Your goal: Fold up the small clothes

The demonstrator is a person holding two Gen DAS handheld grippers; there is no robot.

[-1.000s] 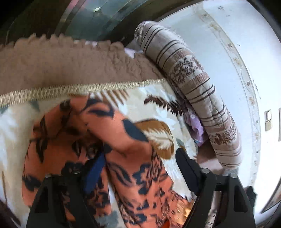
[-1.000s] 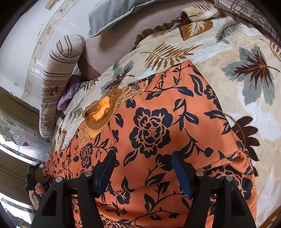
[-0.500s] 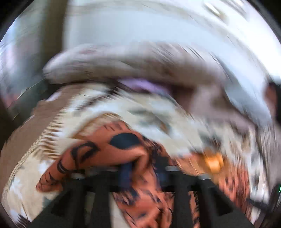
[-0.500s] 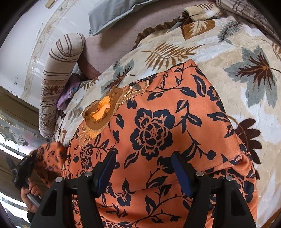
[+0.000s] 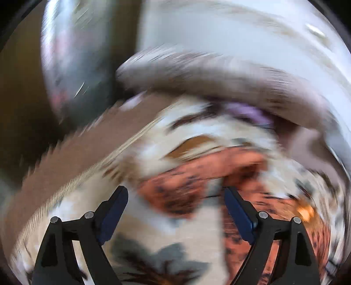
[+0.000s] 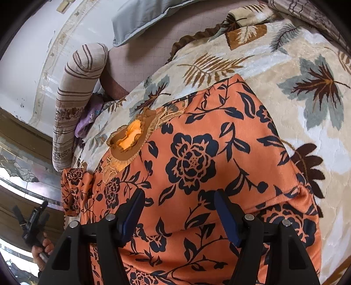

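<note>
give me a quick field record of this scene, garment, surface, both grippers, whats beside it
garment: orange floral top, spread flat on blanket
surface: leaf-print blanket
sleeve: bunched at the top's left edge
left gripper: jaws opening, nothing between them, view blurred
right gripper: open, over the top
beside: striped bolster, grey pillow
</note>
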